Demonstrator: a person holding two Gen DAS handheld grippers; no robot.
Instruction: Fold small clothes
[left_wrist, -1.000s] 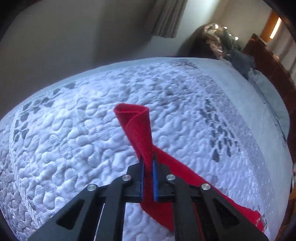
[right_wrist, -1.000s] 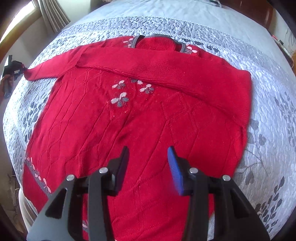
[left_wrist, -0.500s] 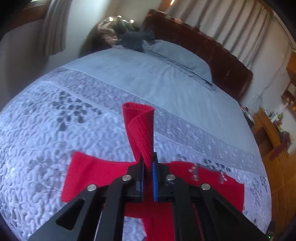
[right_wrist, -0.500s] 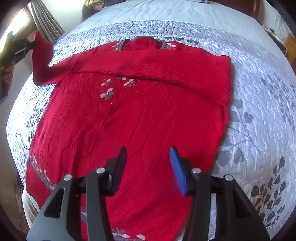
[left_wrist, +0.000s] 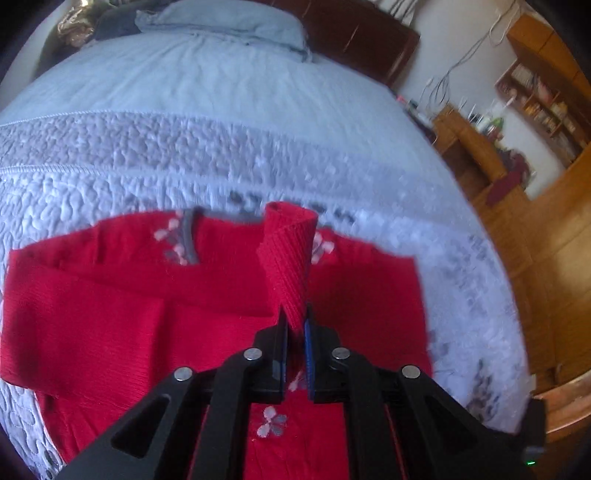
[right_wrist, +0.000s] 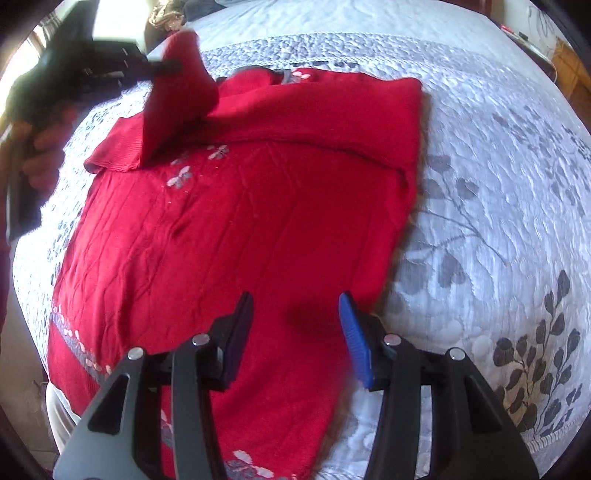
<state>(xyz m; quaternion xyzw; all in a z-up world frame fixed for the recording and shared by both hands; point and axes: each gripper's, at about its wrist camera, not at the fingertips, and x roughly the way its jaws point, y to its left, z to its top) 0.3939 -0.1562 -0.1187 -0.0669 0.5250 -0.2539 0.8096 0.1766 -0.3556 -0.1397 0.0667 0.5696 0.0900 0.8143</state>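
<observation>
Red ribbed knit stands up between the jaws of the left gripper (left_wrist: 295, 328), which are clenched on the sleeve cuff (left_wrist: 290, 258). A second ago that cuff hung over bare quilt out at the side of the bed; now it is lifted above the chest of the sweater (right_wrist: 240, 221), and the sleeve drapes back across the body near the grey collar (left_wrist: 188, 240). The right gripper (right_wrist: 295, 332) has stayed low over the sweater's lower part, jaws spread apart with nothing between them, though it now sits closer to the garment's right edge. The other sleeve already lies folded across the chest. The sweater lies flat, front up, on the quilted bedspread (right_wrist: 498, 184), its small pale flower motifs showing on the chest and hem. Beyond it are the plain blue sheet and pillow (left_wrist: 229, 22), a dark headboard (left_wrist: 362, 40), and wooden shelving (left_wrist: 535, 92) off to the right. From the right wrist view, the raised sleeve hides part of the collar.
</observation>
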